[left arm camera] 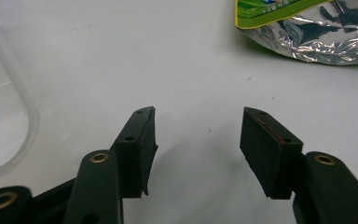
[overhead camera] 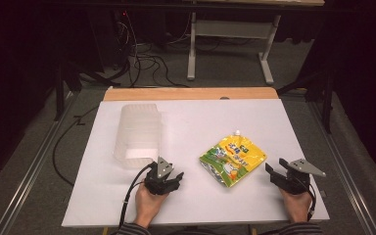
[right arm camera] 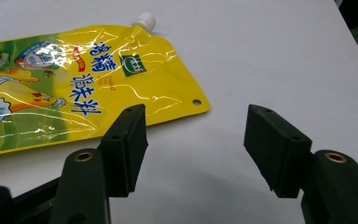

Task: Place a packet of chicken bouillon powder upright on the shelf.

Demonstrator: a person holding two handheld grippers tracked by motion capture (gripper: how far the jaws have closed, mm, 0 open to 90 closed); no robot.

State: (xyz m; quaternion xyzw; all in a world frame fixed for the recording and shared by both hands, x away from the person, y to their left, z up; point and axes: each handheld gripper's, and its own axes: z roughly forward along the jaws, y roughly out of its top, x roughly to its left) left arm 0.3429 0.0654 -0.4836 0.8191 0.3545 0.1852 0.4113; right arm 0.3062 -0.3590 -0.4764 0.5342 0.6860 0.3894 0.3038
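Hands came in from the near edge of the white table [overhead camera: 274, 117], each wrapped around a gripper from behind, striped sleeves just visible at the wrists. Left gripper [overhead camera: 172, 176] sat near the table's middle-left, held low over the surface, jaws pointing far and slightly right; jaws stood wide apart with nothing between them, bare tabletop showing in the gap in the left gripper view [left arm camera: 198, 140]. Right gripper [overhead camera: 273, 172] was held near the right edge, jaws aimed left toward the yellow spouted pouch [overhead camera: 232, 160]; these jaws were also spread wide and gripped nothing [right arm camera: 193, 140].

Pouch lay flat on the table between the two grippers, closer to the right one, white cap at its far end [right arm camera: 98, 79]. Right gripper's left jaw was just beside the pouch's near edge in its own view; contact could not be told. Clear plastic container [overhead camera: 138, 134] rested on the left half of the table, just far of the left gripper, its rim showing in the left gripper view [left arm camera: 18, 107].
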